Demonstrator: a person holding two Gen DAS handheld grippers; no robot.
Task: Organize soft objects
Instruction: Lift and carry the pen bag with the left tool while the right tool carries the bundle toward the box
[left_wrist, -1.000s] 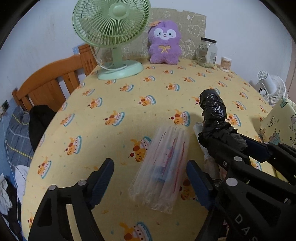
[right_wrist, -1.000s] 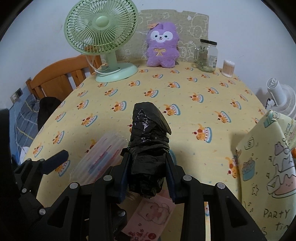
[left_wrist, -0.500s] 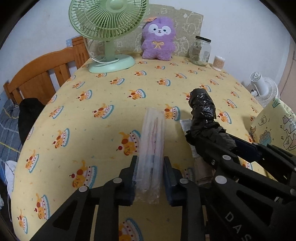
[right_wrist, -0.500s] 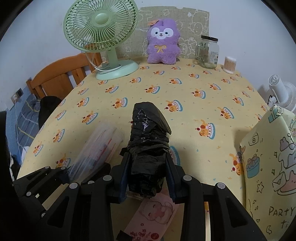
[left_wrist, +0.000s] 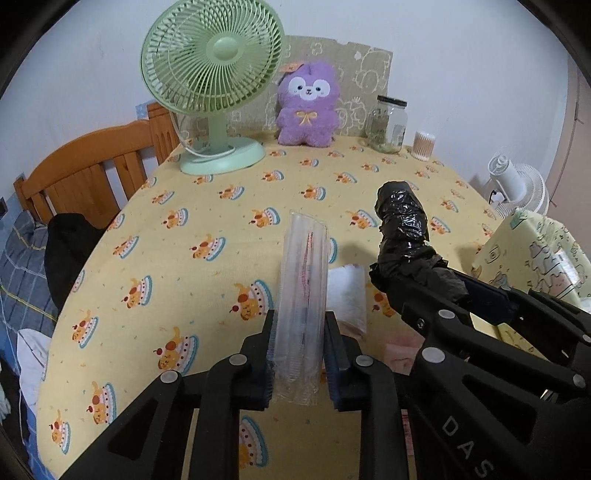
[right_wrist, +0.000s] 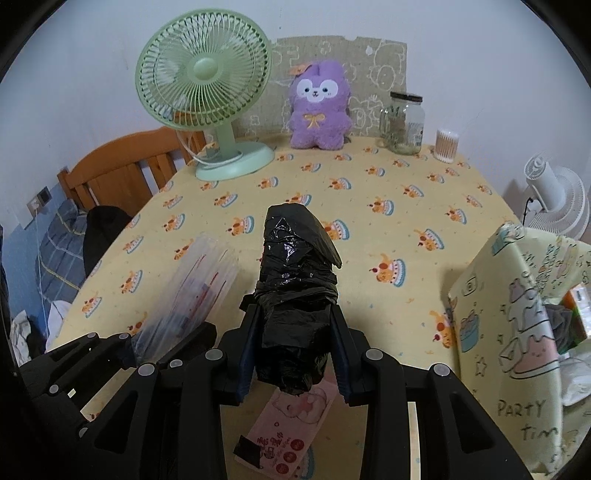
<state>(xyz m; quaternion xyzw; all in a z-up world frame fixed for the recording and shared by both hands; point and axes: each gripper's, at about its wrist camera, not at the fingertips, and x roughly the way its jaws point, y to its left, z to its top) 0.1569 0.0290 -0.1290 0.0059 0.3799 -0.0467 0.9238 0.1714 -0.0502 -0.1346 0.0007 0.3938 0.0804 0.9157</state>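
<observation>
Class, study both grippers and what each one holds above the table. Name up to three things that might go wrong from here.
1. The left gripper pinches only the near end of the clear plastic packet; it may slip out.
2. The right gripper squeezes the black plastic bag roll; loose film might unravel.
3. The grippers sit close together, so they may collide near the patterned gift bag.

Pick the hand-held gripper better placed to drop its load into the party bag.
Right hand-held gripper: the party bag stands on its side, and its black bag roll is already lifted. Left is farther.
</observation>
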